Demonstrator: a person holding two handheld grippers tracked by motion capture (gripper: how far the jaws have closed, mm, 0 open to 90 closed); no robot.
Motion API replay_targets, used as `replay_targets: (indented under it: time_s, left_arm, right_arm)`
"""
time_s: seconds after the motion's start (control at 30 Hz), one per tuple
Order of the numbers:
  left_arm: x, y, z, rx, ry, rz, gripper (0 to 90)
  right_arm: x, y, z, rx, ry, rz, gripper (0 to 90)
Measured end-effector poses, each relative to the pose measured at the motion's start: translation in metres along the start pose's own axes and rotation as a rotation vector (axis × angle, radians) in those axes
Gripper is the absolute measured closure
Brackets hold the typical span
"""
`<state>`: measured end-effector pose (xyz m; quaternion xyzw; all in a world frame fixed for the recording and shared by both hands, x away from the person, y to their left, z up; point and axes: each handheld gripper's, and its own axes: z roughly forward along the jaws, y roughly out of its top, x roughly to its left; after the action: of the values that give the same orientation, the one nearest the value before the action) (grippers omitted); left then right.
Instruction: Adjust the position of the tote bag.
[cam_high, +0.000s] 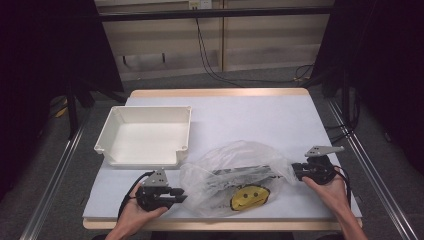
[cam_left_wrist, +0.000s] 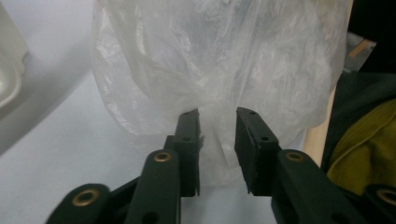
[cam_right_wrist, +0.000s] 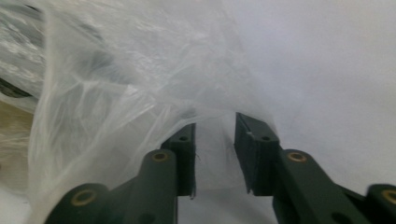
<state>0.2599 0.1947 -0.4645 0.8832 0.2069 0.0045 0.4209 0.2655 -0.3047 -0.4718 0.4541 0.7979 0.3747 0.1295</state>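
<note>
A dim room surrounds the work: dark curtains (cam_high: 45, 75) hang on both sides, pale wall panels (cam_high: 260, 40) run along the back, and black cables (cam_high: 210, 60) drop from the wall to a grey floor (cam_high: 60, 175). Metal rails (cam_high: 55, 175) flank the table (cam_high: 250, 107), whose white surface has a wooden rim showing along its far and near edges.

On the surface's left half, toward the far edge, sits an open white plastic bin (cam_high: 145, 135), with nothing visible inside. Near the middle of the near edge lies a crumpled clear plastic bag (cam_high: 235, 175), with dark items inside and a yellow round smiley face (cam_high: 250, 197) printed with black lines on its near side. No readable writing shows anywhere.

The left gripper (cam_high: 177, 195), held in the person's left hand (cam_high: 135, 210), sits at the bag's left end near the near-left corner. In the left gripper view its jaws stand apart with a fold of the bag's film (cam_left_wrist: 217, 135) between them; the pads do not press on it.

The right gripper (cam_high: 296, 170), in the right hand (cam_high: 330, 187), is at the bag's right end by the right edge. In the right gripper view its jaws are likewise spread, with thin film (cam_right_wrist: 215, 140) lying loosely between them.
</note>
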Motion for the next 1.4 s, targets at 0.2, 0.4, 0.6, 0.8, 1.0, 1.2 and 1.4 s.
replay_targets:
  time_s: [0.2,0.4,0.6,0.8,1.0,1.2,1.4]
  left_arm:
    - [0.000,0.004,-0.014,-0.096,0.006,-0.046,52.0]
    - [0.000,0.010,-0.032,-0.171,0.032,-0.061,41.2]
    - [-0.005,0.020,-0.051,-0.244,0.057,-0.047,33.4]
    - [-0.004,0.033,-0.056,-0.261,0.073,-0.049,38.8]
    - [-0.004,0.048,-0.048,-0.274,0.049,-0.041,56.8]
    - [0.003,0.073,-0.024,-0.240,0.006,-0.026,78.0]
    - [0.002,0.104,0.007,-0.187,-0.032,0.025,90.0]
  right_arm:
    - [0.004,0.002,-0.021,-0.074,-0.013,0.008,42.3]
    - [0.011,-0.001,-0.041,-0.136,-0.003,0.008,29.8]
    - [0.020,0.003,-0.059,-0.202,0.027,0.000,17.8]
    - [0.024,0.012,-0.076,-0.248,0.018,-0.013,17.2]
    - [0.020,0.025,-0.088,-0.296,0.015,-0.007,24.0]
    - [0.030,0.045,-0.069,-0.284,0.105,-0.059,68.8]
    - [0.049,0.068,-0.045,-0.216,0.169,-0.144,90.0]
